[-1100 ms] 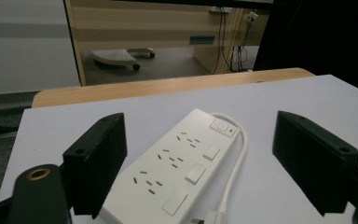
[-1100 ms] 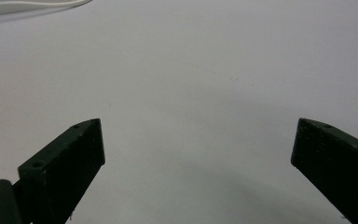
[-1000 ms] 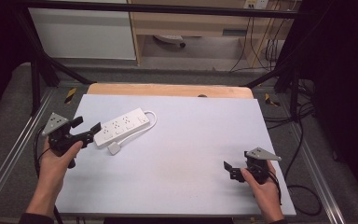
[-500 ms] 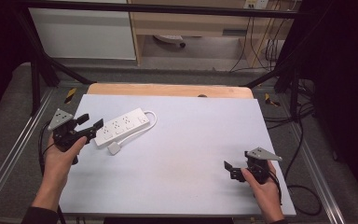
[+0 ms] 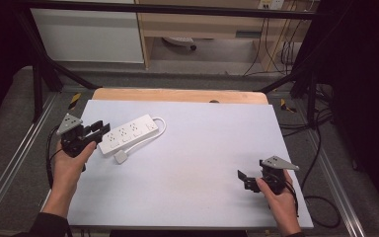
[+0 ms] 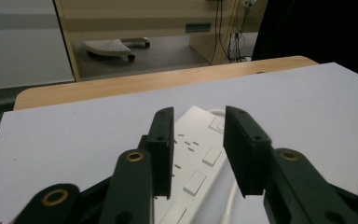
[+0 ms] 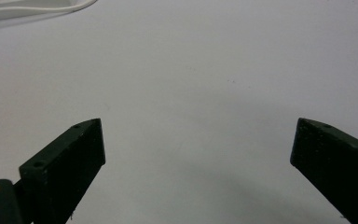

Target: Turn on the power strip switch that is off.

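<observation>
Over the power strip (image 6: 200,158), the left gripper's (image 6: 198,149) fingers have been closing.

A power strip (image 5: 129,134) is lying on the bench (image 5: 197,148) at its left, the left hand-held gripper (image 5: 98,129) just beside it; the right hand-held gripper (image 5: 242,178) is sitting well apart, near right.

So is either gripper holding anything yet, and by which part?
Nothing held. The left gripper has been closing, its jaws apart above the power strip near end; the right gripper is open.

Bright, evenly lit tabletop, dark surroundings, soft, slightly blurry frames.
</observation>
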{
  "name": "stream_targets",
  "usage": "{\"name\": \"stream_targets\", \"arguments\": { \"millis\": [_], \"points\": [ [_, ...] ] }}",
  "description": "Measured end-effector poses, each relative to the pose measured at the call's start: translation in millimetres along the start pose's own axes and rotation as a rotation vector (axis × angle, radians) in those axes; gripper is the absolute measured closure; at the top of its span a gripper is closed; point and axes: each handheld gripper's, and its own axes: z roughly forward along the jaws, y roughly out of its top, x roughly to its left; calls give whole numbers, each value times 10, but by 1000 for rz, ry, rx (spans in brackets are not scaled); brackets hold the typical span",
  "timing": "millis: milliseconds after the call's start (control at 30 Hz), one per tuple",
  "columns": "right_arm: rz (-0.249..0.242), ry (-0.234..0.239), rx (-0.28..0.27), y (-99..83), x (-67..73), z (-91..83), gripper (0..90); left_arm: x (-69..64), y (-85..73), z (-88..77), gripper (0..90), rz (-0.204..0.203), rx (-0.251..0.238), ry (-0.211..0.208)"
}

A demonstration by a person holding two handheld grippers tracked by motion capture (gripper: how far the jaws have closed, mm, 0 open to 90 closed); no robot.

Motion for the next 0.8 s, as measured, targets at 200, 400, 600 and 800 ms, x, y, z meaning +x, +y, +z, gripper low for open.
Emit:
{"name": "stream_targets", "arguments": {
  "millis": [200,400,600,800],
  "points": [
    [-1,-1,-1,0,-6,-1,34,8,-19,49,738,-1,3,-13],
    [1,-3,-3,-1,-10,-3,34,-9,-30,94,800,4,11,-22],
    [4,-4,-6,-1,-13,-7,35,-18,-49,141,841,17,27,-23],
    [6,-4,-7,-1,-14,-9,36,-4,-78,177,892,17,45,-23]
  ]
}}
